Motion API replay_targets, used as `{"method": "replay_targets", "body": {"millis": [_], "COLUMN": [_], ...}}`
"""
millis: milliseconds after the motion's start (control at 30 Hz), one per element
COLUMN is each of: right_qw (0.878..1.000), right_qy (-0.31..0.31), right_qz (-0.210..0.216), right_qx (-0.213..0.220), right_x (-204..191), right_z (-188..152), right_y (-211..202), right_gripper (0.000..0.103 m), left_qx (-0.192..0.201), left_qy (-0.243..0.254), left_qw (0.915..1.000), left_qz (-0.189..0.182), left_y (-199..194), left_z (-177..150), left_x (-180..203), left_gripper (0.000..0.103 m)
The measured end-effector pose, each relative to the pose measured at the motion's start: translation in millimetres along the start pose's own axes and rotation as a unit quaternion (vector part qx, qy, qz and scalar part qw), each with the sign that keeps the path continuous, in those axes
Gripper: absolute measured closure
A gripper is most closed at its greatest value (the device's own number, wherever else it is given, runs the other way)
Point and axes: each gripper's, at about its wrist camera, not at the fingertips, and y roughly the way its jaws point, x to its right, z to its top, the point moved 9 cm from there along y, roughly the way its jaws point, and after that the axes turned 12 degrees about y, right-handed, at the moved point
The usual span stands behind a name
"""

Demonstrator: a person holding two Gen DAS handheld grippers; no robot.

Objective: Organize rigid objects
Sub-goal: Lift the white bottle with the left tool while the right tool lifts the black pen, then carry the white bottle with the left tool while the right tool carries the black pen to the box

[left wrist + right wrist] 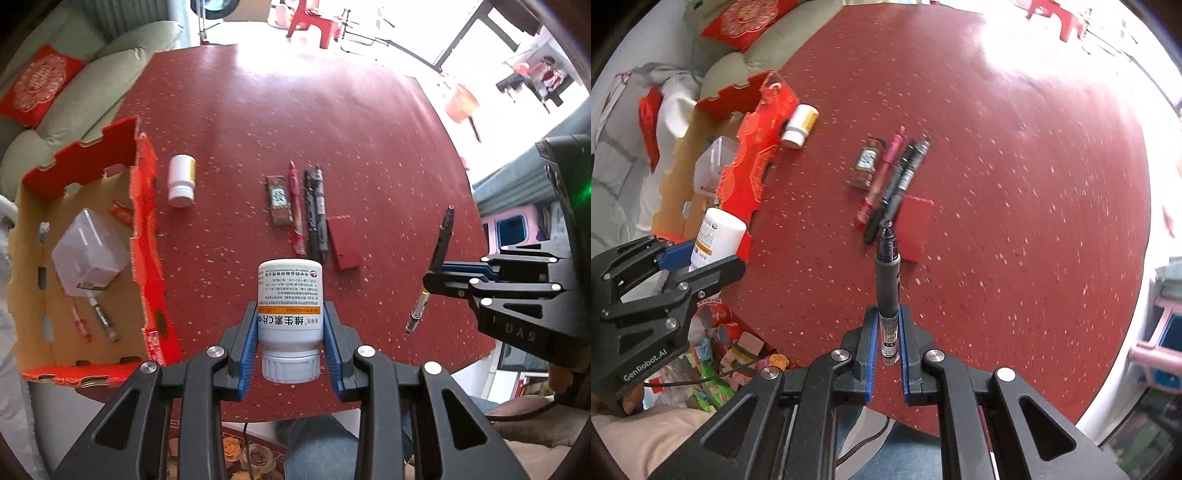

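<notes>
Left wrist view, left to right. Cardboard box (35,236) at left edge holds clear plastic case (88,251) and pens. White bottle (181,180) lies on red table (332,110) just right of box. Left gripper (290,332) at lower centre clamps vitamin bottle (290,302), cap toward camera. Pen row (310,210) mid-frame. Right gripper (437,273) at right edge pinches dark pen (443,236), jaws narrow.
</notes>
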Motion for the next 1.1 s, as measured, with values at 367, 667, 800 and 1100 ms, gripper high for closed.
{"method": "replay_targets", "body": {"millis": [367, 667, 800, 1100], "right_qw": [1.0, 1.0, 1.0, 0.999], "right_qy": [-0.012, -0.015, -0.019, -0.027], "right_qz": [-0.01, -0.013, -0.014, -0.017], "right_qx": [0.004, 0.003, 0.001, -0.001], "right_x": [-6.4, -8.0, -10.0, -13.5], "right_z": [2.2, -0.1, -1.6, -3.9], "right_y": [-4.9, -4.5, -3.5, -3.0], "right_gripper": [0.092, 0.092, 0.092, 0.092], "left_qx": [0.016, 0.018, 0.019, 0.024], "left_qy": [-0.011, -0.015, -0.02, -0.026], "left_qw": [0.9998, 0.9997, 0.9996, 0.9994], "left_qz": [0.001, 0.0, 0.0, 0.0], "left_y": [-5.8, -6.8, -7.3, -9.3], "left_z": [-1.2, -2.3, -4.1, -7.9], "left_x": [-8.1, -8.9, -10.8, -15.4], "left_gripper": [0.068, 0.068, 0.068, 0.068]}}
